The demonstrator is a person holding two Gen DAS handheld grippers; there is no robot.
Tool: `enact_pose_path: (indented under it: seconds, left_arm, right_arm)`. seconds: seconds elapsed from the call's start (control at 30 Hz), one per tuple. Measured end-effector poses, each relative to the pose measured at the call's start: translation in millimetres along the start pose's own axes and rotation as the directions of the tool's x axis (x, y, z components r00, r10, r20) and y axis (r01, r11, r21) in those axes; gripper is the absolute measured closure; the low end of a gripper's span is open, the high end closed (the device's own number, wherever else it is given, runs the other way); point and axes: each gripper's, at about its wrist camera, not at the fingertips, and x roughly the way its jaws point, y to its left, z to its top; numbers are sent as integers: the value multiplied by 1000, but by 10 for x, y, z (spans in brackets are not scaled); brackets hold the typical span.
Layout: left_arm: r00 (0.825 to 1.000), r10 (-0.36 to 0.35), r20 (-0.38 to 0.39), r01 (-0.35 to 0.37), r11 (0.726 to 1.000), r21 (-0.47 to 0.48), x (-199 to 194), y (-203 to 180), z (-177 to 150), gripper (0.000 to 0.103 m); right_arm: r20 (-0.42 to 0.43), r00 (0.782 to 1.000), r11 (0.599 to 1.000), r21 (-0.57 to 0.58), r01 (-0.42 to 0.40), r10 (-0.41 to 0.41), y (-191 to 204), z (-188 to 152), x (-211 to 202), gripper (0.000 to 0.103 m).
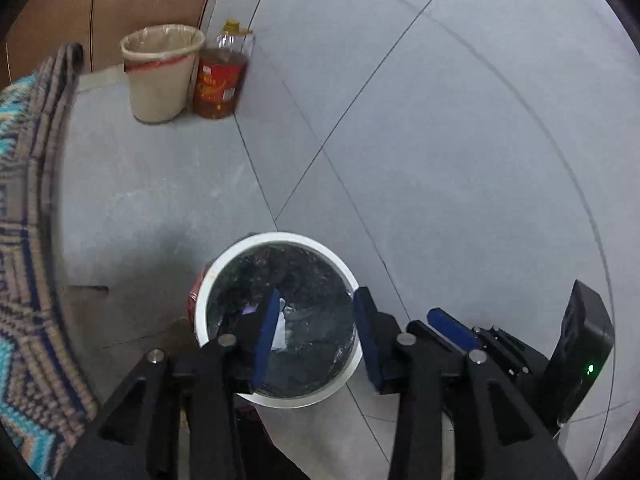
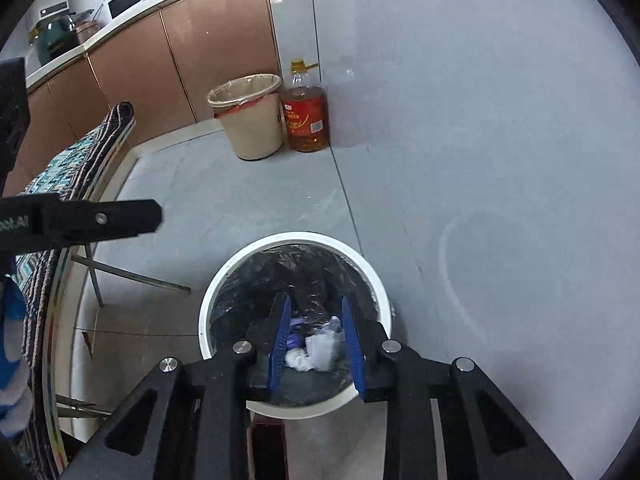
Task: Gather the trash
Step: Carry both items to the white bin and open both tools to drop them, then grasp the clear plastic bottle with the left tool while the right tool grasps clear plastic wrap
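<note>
White bin (image 2: 294, 406), black liner, on grey floor: crumpled white trash (image 2: 316, 350) lies at its bottom. Left gripper (image 1: 316, 320) and right gripper (image 2: 314, 330) above the bin mouth, jaws parted, nothing held. Beige bin (image 2: 250, 114) touching oil bottle (image 2: 304, 114) at the floor's far edge.
</note>
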Motion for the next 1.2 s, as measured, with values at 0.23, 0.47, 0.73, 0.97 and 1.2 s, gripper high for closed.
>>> enact_pose_path:
  seconds: [0.23, 0.47, 0.73, 0.97, 1.2]
  left_arm:
    - [980, 6, 201, -20, 998, 66, -988, -94, -89, 66]
    - [939, 59, 339, -99, 990, 102, -2129, 40, -303, 66]
    - [893, 164, 419, -170, 985, -21, -3177, 789, -677, 59]
    - [835, 288, 468, -251, 957, -141, -3875, 1578, -1080, 55]
    - [843, 334, 421, -263, 940, -220, -3850, 2080, -1329, 55]
  right_arm:
    - [129, 991, 999, -43, -25, 30, 288, 157, -690, 73]
    - [293, 949, 984, -162, -70, 116, 974, 264, -1657, 59]
    - [399, 887, 950, -291, -116, 231, 1785, 301, -2369, 59]
    - [427, 843, 913, -371, -168, 328, 2313, 296, -2599, 58]
    - [360, 840, 874, -421, -242, 406, 2812, 323, -2372, 58]
